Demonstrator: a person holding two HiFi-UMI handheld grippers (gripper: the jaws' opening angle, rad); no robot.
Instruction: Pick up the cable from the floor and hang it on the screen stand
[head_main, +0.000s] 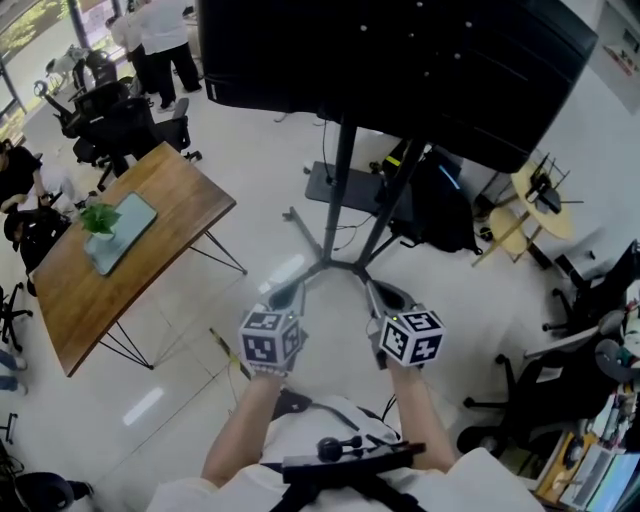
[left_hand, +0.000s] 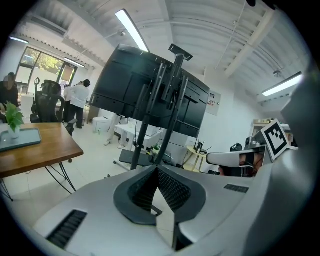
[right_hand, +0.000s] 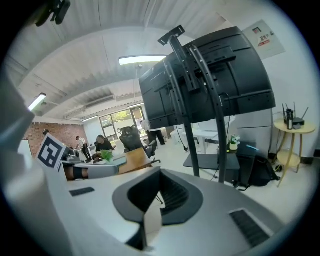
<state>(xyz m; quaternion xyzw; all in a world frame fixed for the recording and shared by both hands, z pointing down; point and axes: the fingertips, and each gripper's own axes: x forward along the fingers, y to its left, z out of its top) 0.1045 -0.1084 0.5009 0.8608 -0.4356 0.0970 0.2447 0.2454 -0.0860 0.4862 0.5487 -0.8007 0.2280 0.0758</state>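
Ahead, open floor (head_main: 262, 232) beside screen stand (head_main: 343, 175)

You stand on a glossy white floor (head_main: 200, 330). At your left, a wooden table (head_main: 160, 190) on thin black wire legs carries a small green plant (head_main: 98, 218) and a pale tray (head_main: 128, 232) near one long edge. Black office chairs (head_main: 110, 130) cluster beyond the table's far corner, where people (head_main: 160, 40) stand. At your right, a round pale side table (head_main: 545, 195) stands near a black bag (head_main: 445, 210). Above you, tube lights (left_hand: 132, 30) run along a white ribbed ceiling (left_hand: 200, 30). Windows (left_hand: 42, 62) glow at the far end, next to a brick wall (right_hand: 35, 132).
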